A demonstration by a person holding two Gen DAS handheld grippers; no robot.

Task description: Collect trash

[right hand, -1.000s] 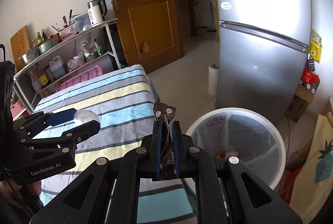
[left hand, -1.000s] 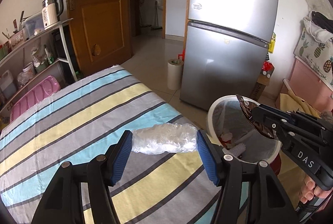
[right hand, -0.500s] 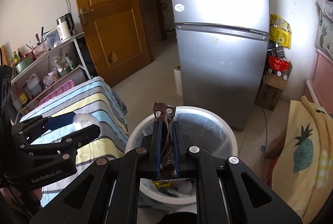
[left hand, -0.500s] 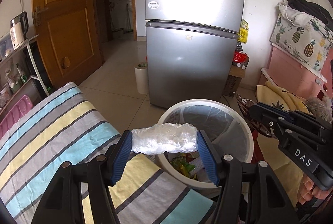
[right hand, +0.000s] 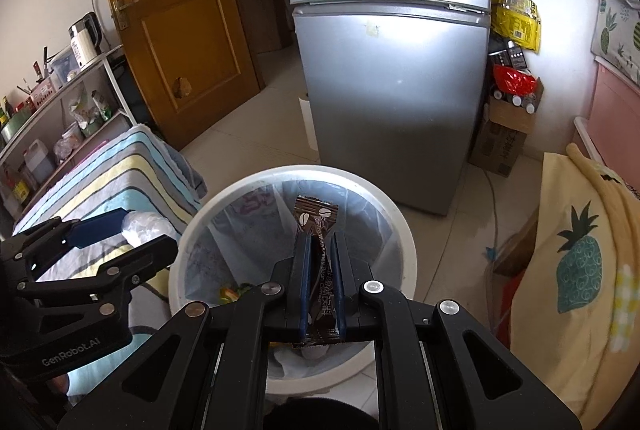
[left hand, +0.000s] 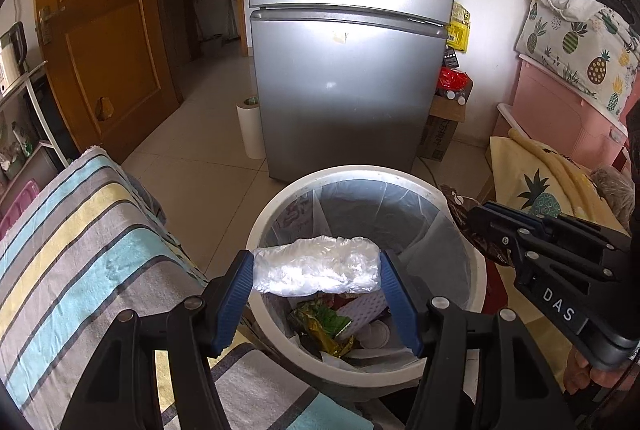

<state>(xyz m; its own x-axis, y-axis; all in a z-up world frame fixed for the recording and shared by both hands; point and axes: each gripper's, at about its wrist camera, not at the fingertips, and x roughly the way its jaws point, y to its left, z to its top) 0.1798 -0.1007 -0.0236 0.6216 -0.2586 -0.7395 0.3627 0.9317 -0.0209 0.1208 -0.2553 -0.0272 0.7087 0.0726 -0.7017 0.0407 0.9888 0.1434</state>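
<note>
My left gripper (left hand: 316,270) is shut on a crumpled clear plastic wrap (left hand: 316,266) and holds it over the near left rim of a white trash bin (left hand: 476,270) lined with a clear bag. My right gripper (right hand: 320,250) is shut on a brown coffee sachet (right hand: 318,230) held upright over the same bin (right hand: 404,242). The bin holds several wrappers, among them a green and gold one (left hand: 324,326). The right gripper also shows in the left wrist view (left hand: 492,226) at the bin's right rim. The left gripper shows in the right wrist view (right hand: 120,234).
A table with a striped cloth (left hand: 72,250) stands left of the bin. A silver fridge (left hand: 348,70) stands behind it, with a paper roll (left hand: 250,126) and a cardboard box (left hand: 444,126) beside it. A yellow pineapple blanket (right hand: 580,250) lies at the right. A shelf rack (right hand: 72,102) is far left.
Both grippers have swung from over the striped table to over the trash bin, carrying the plastic wrap and the sachet. Both grips are unchanged.
</note>
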